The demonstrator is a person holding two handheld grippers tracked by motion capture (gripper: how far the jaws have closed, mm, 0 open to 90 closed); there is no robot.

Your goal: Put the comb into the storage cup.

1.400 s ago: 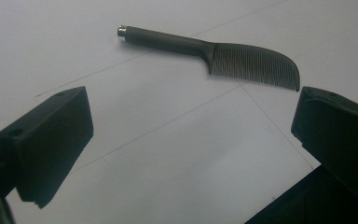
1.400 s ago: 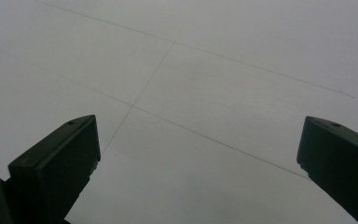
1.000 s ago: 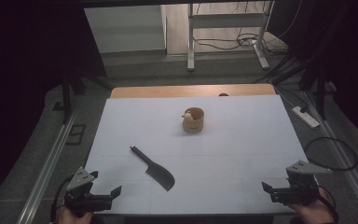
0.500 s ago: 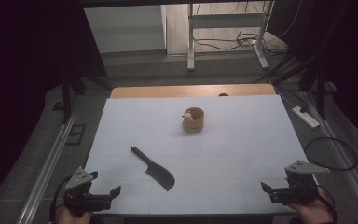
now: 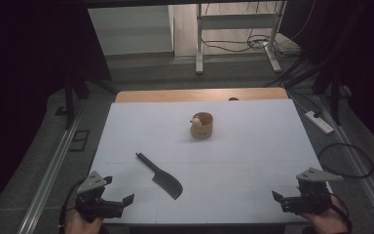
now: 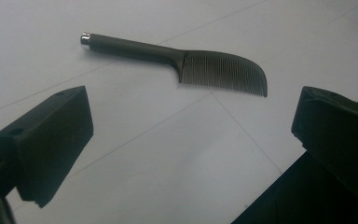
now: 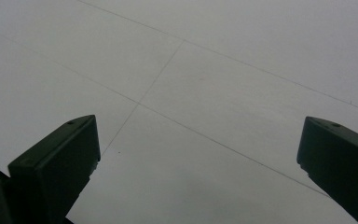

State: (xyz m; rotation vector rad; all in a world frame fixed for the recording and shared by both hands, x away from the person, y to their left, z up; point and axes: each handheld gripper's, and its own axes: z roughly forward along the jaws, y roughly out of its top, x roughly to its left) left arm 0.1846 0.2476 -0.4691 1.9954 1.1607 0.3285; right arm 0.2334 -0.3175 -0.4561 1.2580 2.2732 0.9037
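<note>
A dark comb [image 5: 161,176] with a long handle lies flat on the white table [image 5: 253,146], left of the middle; in the left gripper view the comb [image 6: 182,58] lies ahead of the jaws, teeth facing me. A small wooden cup [image 5: 202,125] holding a pale object stands farther back, near the centre. My left gripper [image 5: 121,204] is at the front left corner, open, nothing between its jaws, and sits apart from the comb. My right gripper [image 5: 278,197] hovers at the front right edge, open, over bare table.
The white table surface [image 7: 205,93] carries faint grid lines. A wooden strip [image 5: 199,94] runs along its far edge. A power strip [image 5: 319,122] and cables lie on the floor to the right, and a metal frame [image 5: 233,34] stands beyond the table.
</note>
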